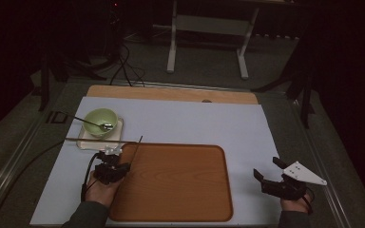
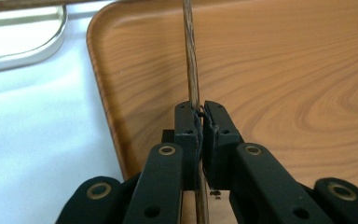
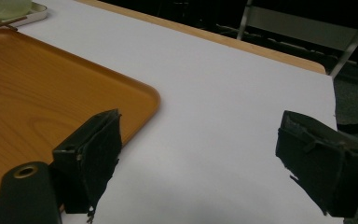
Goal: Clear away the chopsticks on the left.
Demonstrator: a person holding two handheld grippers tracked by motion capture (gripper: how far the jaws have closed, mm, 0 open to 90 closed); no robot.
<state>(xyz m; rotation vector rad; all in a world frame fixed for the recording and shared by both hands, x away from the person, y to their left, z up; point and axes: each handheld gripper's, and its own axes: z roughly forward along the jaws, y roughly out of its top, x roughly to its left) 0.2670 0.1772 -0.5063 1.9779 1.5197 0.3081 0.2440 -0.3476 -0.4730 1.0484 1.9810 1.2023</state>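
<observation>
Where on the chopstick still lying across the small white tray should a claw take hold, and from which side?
Grip the second chopstick near its left end, which overhangs the white tray. Come from above, jaws across its thin shaft. It lies level, and the green bowl crowds its middle.

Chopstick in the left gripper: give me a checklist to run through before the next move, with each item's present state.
1. Left gripper shut on the chopstick: ok.
2. Chopstick above the wooden tray: ok.
3. Second chopstick lying across the small white tray: ok.
4. Spoon resting in the green bowl: ok.
5. Right gripper open, holding nothing, over the white sheet: ok.
6. Chopstick's far tip clear of the second chopstick: cannot tell.
</observation>
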